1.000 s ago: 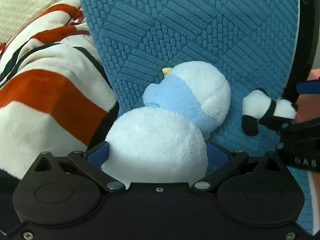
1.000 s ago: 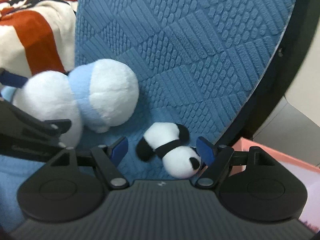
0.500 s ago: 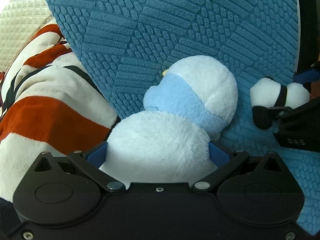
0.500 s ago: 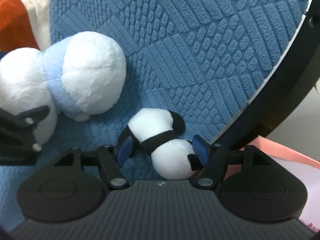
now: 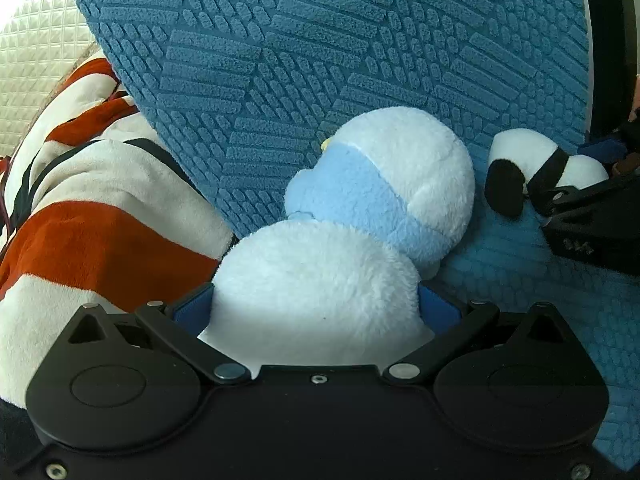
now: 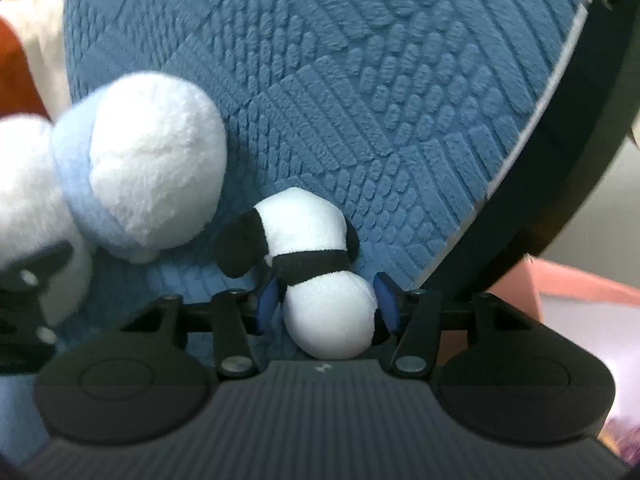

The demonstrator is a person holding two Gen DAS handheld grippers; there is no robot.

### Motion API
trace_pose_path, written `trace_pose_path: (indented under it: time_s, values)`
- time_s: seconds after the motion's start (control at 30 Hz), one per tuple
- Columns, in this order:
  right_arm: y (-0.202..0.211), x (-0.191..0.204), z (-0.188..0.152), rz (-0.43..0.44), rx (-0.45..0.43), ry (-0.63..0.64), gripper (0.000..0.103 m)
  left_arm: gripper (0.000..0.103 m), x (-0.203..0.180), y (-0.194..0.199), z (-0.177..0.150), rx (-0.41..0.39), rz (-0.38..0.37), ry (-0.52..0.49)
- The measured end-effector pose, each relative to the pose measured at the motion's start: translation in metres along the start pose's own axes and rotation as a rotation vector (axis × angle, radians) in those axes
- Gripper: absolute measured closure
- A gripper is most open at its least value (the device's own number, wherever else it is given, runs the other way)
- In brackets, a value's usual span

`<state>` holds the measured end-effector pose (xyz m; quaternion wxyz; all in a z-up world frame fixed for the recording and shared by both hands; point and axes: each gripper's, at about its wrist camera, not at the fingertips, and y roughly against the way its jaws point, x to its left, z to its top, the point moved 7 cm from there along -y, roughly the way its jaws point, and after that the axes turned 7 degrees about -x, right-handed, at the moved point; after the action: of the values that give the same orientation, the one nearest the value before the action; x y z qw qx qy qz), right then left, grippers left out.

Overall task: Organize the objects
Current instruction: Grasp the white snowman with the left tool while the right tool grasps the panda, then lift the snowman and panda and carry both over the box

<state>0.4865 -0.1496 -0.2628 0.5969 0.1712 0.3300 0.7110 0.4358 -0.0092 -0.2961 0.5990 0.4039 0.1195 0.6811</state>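
The blue and white plush toy point(image 5: 344, 248) is being held at its round white body by the left gripper point(image 5: 316, 312), whose blue pads point(image 5: 192, 312) are being pressed into the fur on both sides. The toy's head is being leaned against the upright blue cushion point(image 5: 320, 40), and the toy is sitting on the blue seat part below. Just beside it, the small panda toy point(image 6: 320, 272) is being squeezed by the right gripper point(image 6: 326, 304), with one blue pad point(image 6: 266, 304) on each side of its white end.

To do this step well, both soft toys are best kept gripped gently but firmly, since plush is easily squashed and can be slipped out. It is probably wise for them to be lifted straight away from the cushion. The striped blanket point(image 5: 100, 216) at the left is being left alone.
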Motion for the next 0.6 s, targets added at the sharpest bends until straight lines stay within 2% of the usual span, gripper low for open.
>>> trace_pose_path:
  time_s: [0.1,0.23,0.3,0.6]
  values:
    - [0.011,-0.008,0.001,0.048,-0.014,-0.094,0.049,0.0,-0.002,-0.005,0.002,-0.003,0.021,-0.014]
    - [0.022,-0.012,-0.003,0.086,-0.022,-0.138,0.05,0.0,-0.003,-0.011,0.003,-0.011,0.043,-0.019]
    - [0.03,-0.009,-0.006,0.093,-0.023,-0.152,0.05,0.0,0.0,-0.013,0.006,-0.011,0.046,0.007]
    - [0.045,-0.007,-0.025,0.141,0.001,-0.226,0.052,0.019,0.021,0.007,0.004,-0.014,-0.009,0.198]
